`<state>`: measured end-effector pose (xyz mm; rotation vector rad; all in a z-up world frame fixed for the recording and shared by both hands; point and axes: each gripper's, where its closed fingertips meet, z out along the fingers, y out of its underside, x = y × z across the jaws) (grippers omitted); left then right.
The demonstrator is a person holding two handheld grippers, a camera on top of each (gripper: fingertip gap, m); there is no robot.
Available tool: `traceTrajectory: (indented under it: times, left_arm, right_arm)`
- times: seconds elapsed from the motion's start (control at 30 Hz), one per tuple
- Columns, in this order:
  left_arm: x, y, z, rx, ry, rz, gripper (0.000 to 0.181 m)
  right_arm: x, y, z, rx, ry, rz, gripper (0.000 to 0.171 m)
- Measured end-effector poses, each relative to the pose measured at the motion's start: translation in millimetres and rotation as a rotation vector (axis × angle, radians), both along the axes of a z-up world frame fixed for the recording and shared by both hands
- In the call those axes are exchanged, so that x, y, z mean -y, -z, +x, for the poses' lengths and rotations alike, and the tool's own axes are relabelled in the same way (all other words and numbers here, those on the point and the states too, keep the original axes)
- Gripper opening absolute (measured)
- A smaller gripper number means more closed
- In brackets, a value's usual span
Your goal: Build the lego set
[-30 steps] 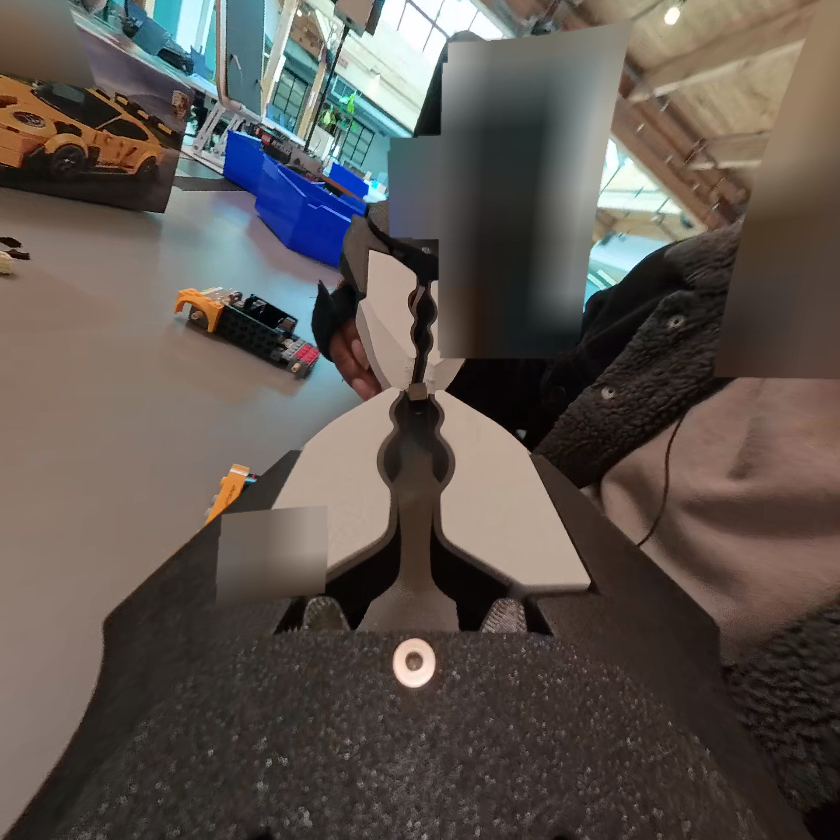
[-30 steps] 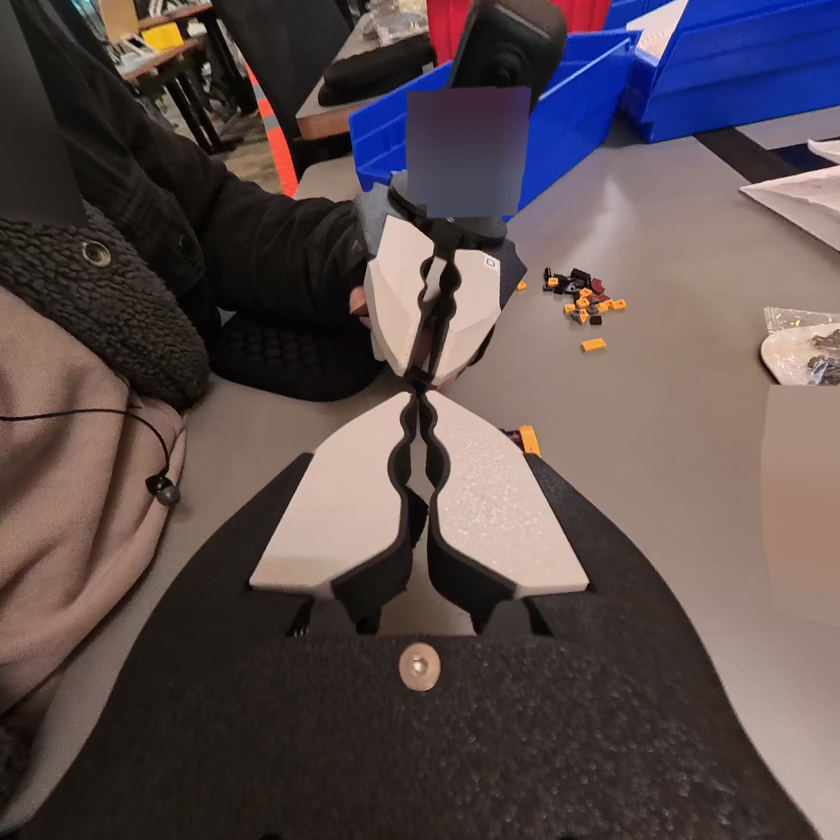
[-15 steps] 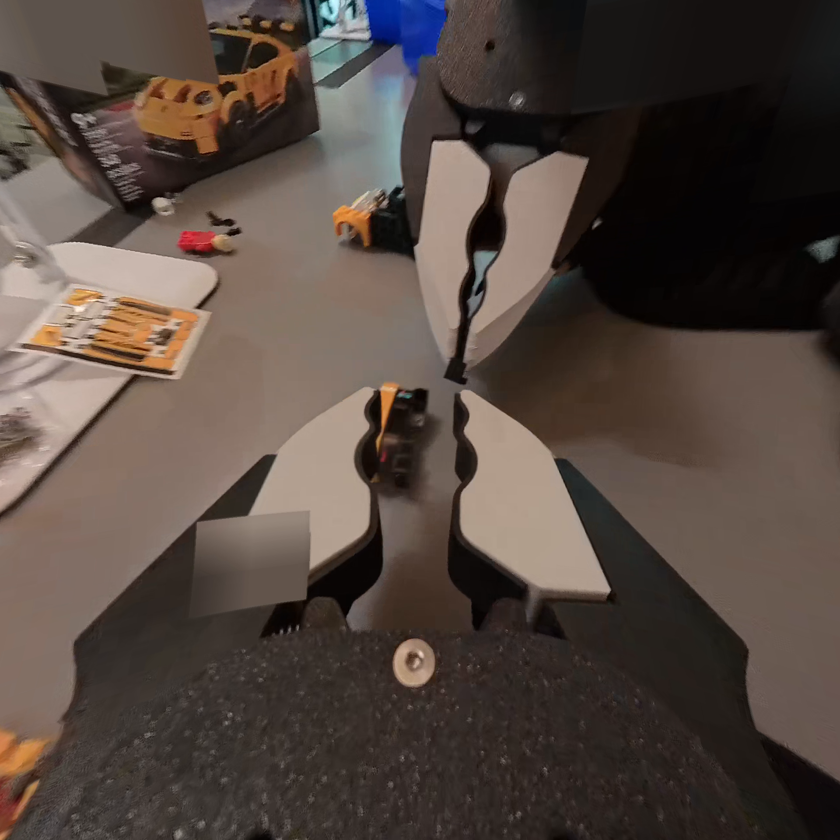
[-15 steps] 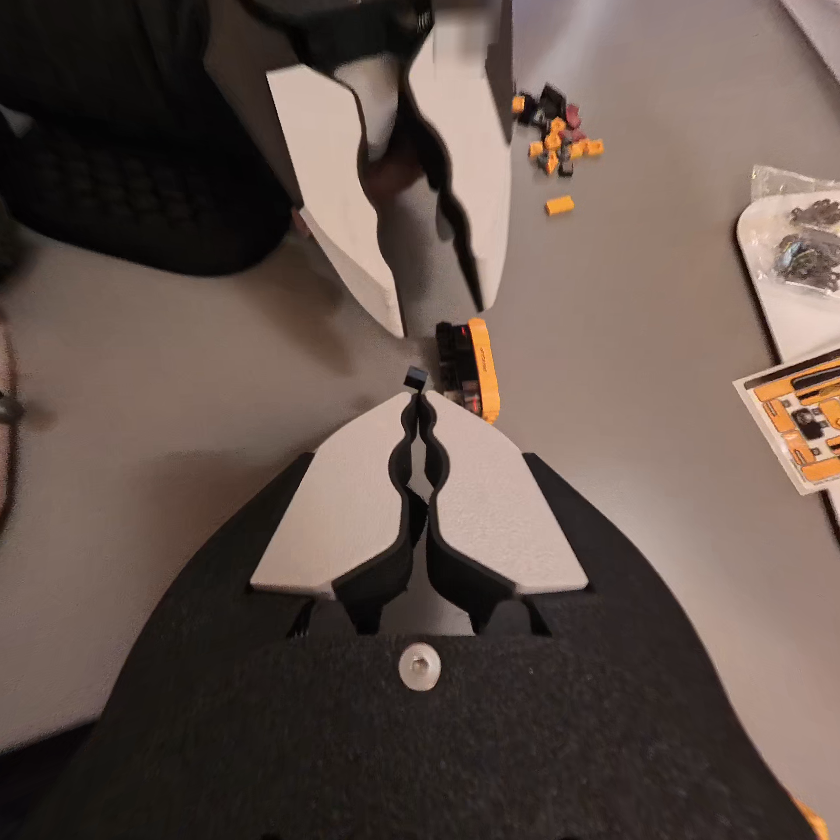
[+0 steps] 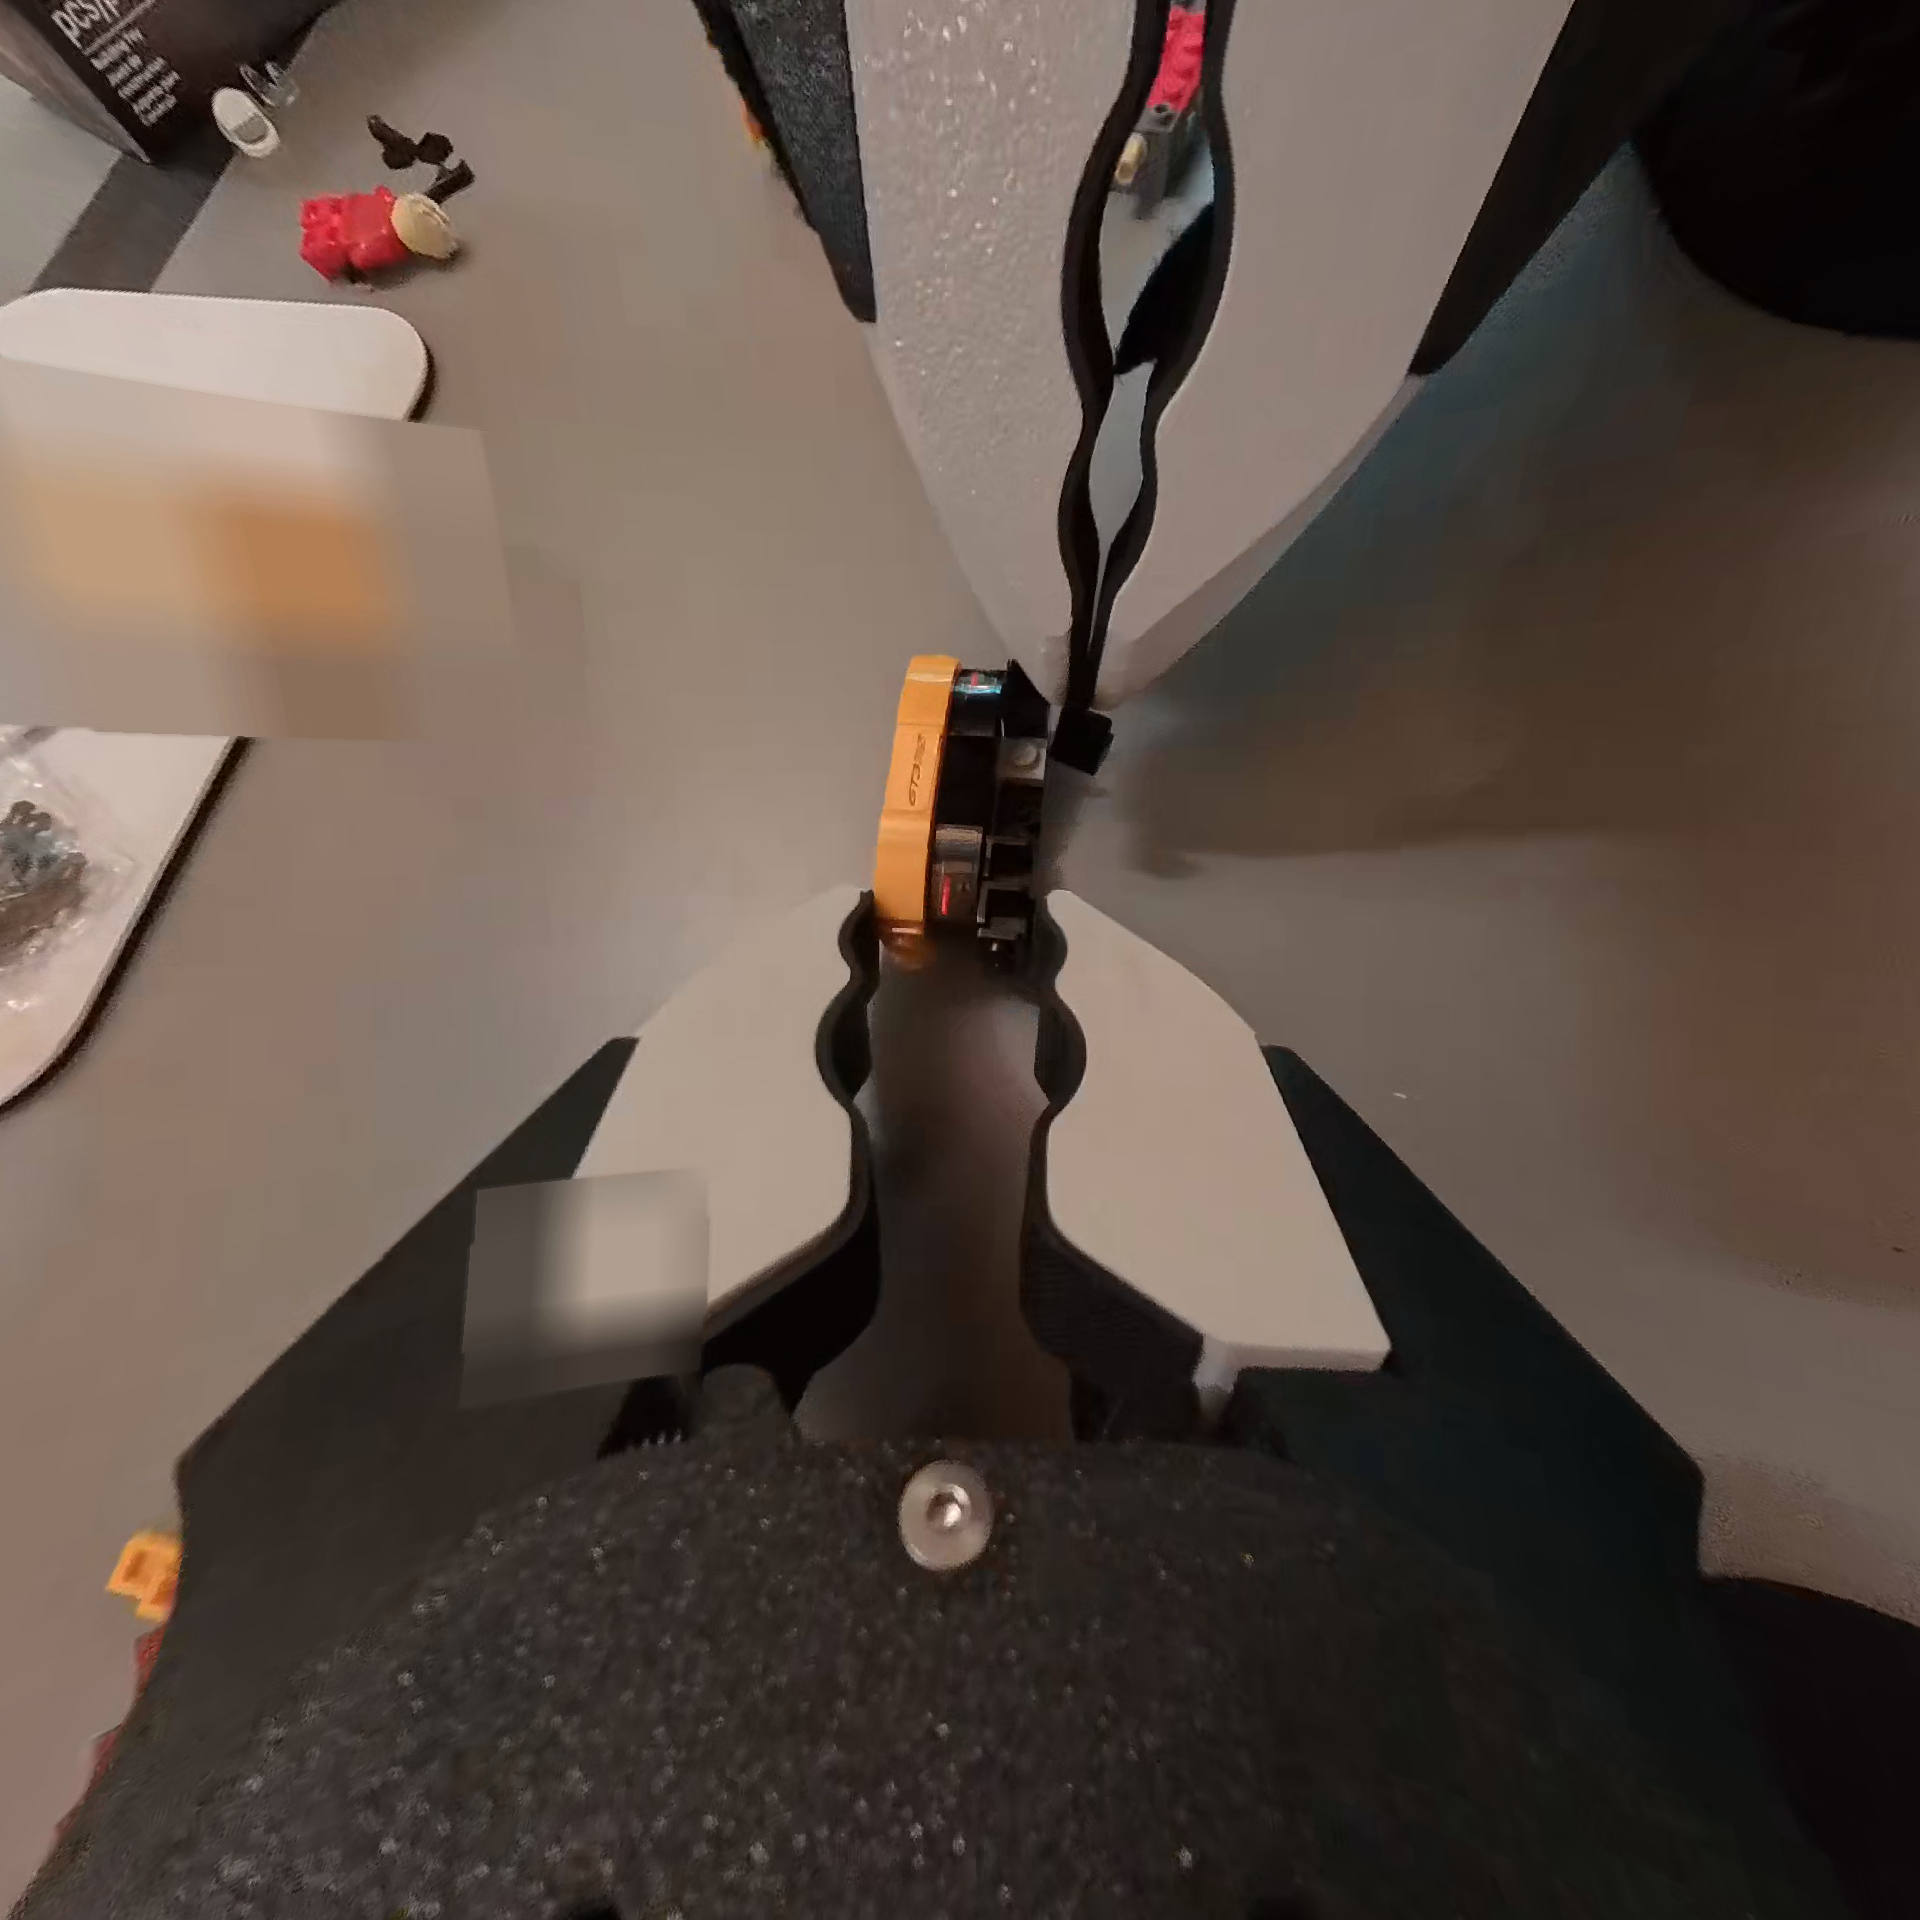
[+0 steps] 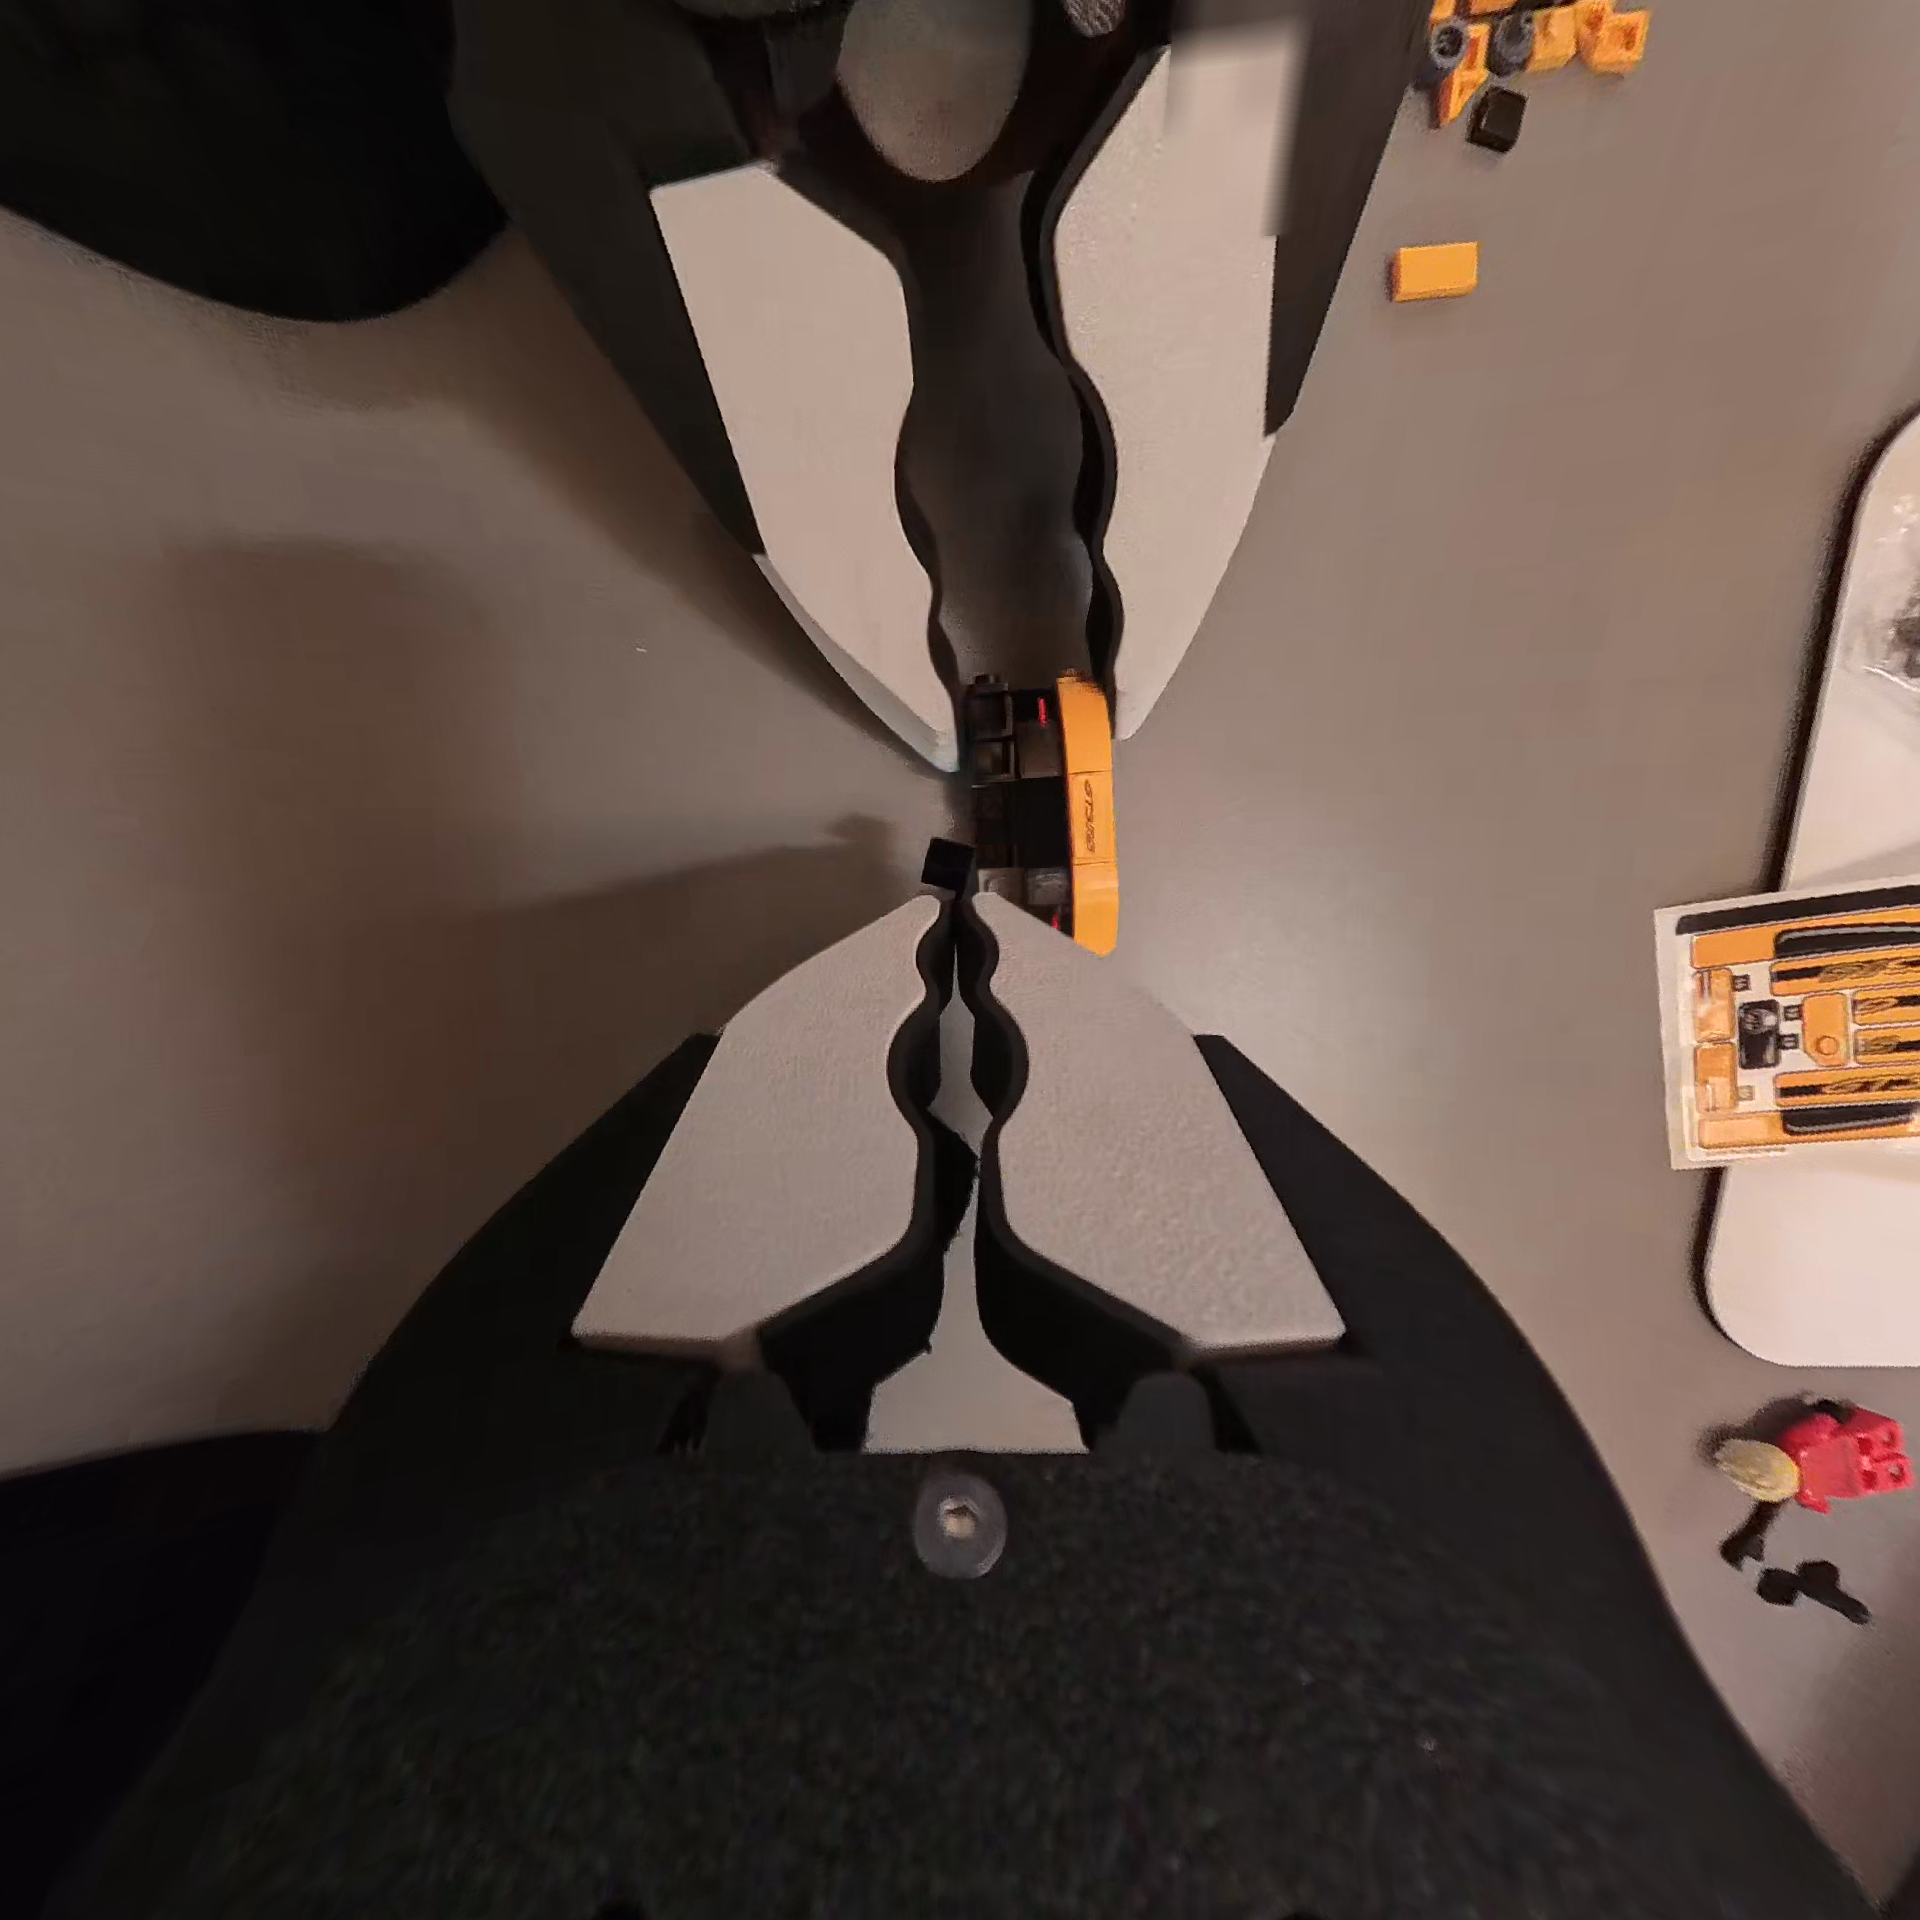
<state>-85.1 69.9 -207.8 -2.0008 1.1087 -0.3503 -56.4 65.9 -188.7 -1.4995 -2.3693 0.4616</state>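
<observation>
Orange-and-black Lego sub-assembly (image 5: 951, 805), the landmark for this entry: a short built section, orange curved panel along one long side, black bricks with small red and grey elements along the other, lying on the grey worktop (image 5: 644, 727). Long axis runs straight between the two facing tools, one end toward each. Left tongs (image 5: 954, 925): spread, tips set either side of the sub-assembly's near end, apparently touching it; whether they press on it cannot be told. Right tongs (image 6: 954, 909): clenched on a small black brick (image 6: 945, 862), held against the sub-assembly's black side at its other end. Surroundings, relative to the sub-assembly: loose orange and black pieces (image 6: 1507, 62) well apart on the orange-panel side; sticker sheet (image 6: 1808, 1039) resting on a white tray (image 6: 1870, 1299) on that same side; red piece with a tan part (image 6: 1829, 1455) and small black pins (image 6: 1797, 1579) beyond the tray. Progress, judged: early to middle. One small section stands built, the black brick is not yet seated, and many loose pieces and the unused-looking stickers remain.
</observation>
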Motion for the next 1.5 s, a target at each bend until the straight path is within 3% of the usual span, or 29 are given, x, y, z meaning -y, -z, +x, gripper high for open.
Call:
traceTrajectory:
  times: [0.53,0.9,1.5]
  left_arm:
    - [19.1,-7.6,8.6,0.101,0.053,-0.141,0.025]
    - [20.1,-7.1,8.9,0.124,0.048,-0.174,0.025]
    - [26.6,-11.2,11.5,0.247,-0.031,-0.388,0.025]
  right_arm:
    - [4.1,2.2,3.8,0.198,-0.09,0.031,0.0]
    - [5.0,1.7,3.8,0.217,-0.093,-0.011,0.0]
    - [6.4,-0.4,3.9,0.259,-0.109,-0.141,0.001]
